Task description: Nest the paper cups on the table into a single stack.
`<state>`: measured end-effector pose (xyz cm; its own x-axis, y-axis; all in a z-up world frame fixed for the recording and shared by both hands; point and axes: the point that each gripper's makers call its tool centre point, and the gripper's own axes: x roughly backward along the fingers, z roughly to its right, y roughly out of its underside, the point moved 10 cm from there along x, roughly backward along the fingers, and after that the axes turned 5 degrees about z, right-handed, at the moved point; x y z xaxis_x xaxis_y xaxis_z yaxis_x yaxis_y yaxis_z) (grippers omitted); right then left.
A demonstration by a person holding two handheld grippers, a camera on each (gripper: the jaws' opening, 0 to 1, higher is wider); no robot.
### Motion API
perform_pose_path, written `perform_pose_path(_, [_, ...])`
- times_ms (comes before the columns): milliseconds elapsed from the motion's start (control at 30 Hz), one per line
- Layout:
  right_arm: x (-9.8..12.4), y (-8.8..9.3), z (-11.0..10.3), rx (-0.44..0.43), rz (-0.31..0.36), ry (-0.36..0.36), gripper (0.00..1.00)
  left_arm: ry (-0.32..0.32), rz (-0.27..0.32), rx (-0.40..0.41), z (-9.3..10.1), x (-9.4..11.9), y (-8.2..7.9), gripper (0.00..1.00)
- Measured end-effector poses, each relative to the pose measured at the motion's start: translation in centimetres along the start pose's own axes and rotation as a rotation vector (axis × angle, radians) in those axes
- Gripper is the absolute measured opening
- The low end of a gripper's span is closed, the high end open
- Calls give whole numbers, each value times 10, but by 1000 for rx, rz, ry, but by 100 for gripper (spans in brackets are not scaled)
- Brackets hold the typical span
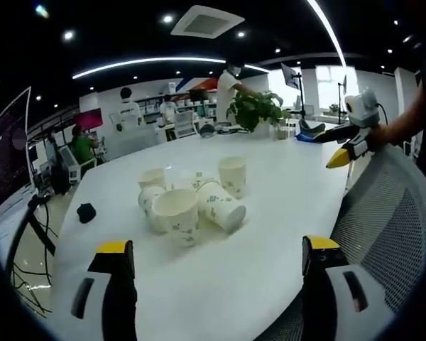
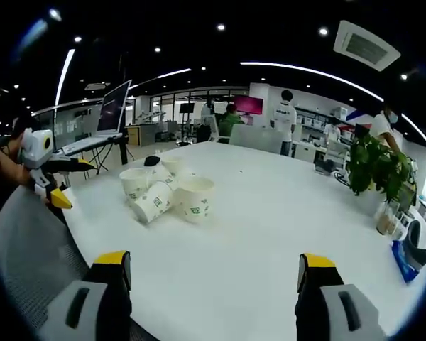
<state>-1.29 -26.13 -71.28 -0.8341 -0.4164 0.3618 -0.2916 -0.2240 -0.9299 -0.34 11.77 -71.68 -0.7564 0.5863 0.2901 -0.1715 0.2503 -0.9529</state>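
Several paper cups [image 1: 192, 202] sat in a loose huddle at the middle of the left gripper view, on the white table [image 1: 270, 277]. One cup stood upright [image 1: 233, 175] at the right edge of the group, another upright one [image 1: 153, 177] showed at the upper left, and at least two lay tipped on their sides: a big-mouthed one [image 1: 177, 215] facing the camera and a second [image 1: 221, 206] touching it on the right. The exact count was hard to tell, since cups overlapped. In the right gripper view the same cluster [image 2: 167, 192] lay left of centre, with one upright cup [image 2: 133, 182] at its left.

The left gripper [image 1: 220, 256] hung at the bottom of its own view, jaws spread wide with nothing between them, well short of the cups. It also appeared at the left edge of the right gripper view [image 2: 53, 192], over a grey mesh chair back [image 2: 28, 249]. The right gripper [image 2: 213, 266] likewise had its jaws apart and empty at the bottom of its view, and showed at the upper right of the left gripper view [image 1: 344, 153].

By the look of it, the stacking had not begun: no two cups seemed nested, and all the work remained. A small dark object [image 1: 86, 212] lay at the left of the table, and a potted plant [image 1: 255, 110] stood at the far end.
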Motion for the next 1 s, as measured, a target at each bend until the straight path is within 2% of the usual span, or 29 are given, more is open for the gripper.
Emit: perform_pose_path(1000, [0,3,3,-4,2,7,100,5,-6,15,0,0,0,98])
